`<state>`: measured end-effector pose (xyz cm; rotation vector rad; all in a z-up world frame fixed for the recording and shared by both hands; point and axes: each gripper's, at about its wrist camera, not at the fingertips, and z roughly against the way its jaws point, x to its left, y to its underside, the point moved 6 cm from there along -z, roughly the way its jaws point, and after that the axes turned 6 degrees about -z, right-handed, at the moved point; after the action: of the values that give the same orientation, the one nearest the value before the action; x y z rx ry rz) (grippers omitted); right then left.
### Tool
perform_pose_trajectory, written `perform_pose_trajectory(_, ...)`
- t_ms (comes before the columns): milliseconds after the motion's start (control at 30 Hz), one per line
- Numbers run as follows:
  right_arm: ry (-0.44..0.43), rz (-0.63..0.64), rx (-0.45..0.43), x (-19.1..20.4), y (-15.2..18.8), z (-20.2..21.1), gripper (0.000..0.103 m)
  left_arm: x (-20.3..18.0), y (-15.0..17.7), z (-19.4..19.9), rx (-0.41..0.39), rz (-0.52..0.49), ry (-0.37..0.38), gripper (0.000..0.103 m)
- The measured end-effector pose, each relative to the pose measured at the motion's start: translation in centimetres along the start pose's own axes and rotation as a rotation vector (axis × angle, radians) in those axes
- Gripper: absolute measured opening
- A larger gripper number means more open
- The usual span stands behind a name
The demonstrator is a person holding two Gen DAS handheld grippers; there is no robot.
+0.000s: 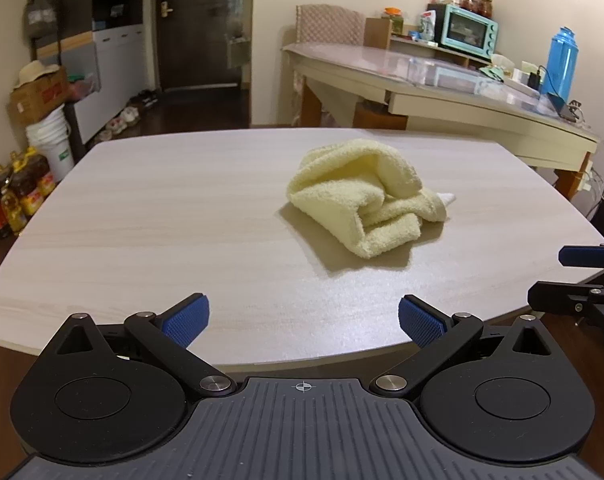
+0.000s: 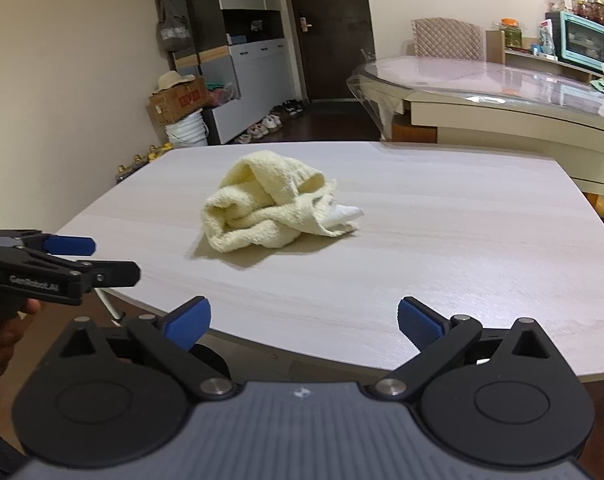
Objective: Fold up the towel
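Currently the pale yellow terry towel [image 1: 362,196] lies crumpled in a loose heap mid-table [image 1: 142,220], toward the far edge; no flat fold shows. Left gripper [image 1: 304,320] and right gripper [image 2: 304,320] hover at the near edge, jaws spread, empty.

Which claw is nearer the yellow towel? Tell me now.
Neither clearly: the towel lies crumpled mid-table, ahead and slightly right of the open left claw, ahead and slightly left of the open right claw. Both are back at the near edge.
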<state>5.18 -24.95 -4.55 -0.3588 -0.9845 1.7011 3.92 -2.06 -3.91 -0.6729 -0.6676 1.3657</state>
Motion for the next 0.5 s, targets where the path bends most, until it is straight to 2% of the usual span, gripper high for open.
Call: perform_pose_trajectory(500, 0.009, 0.019, 0.018, 0.23, 0.10, -0.69, 0.102, 0.74, -0.30, -0.52, -0.005, 0.001, -0.015, 0.103)
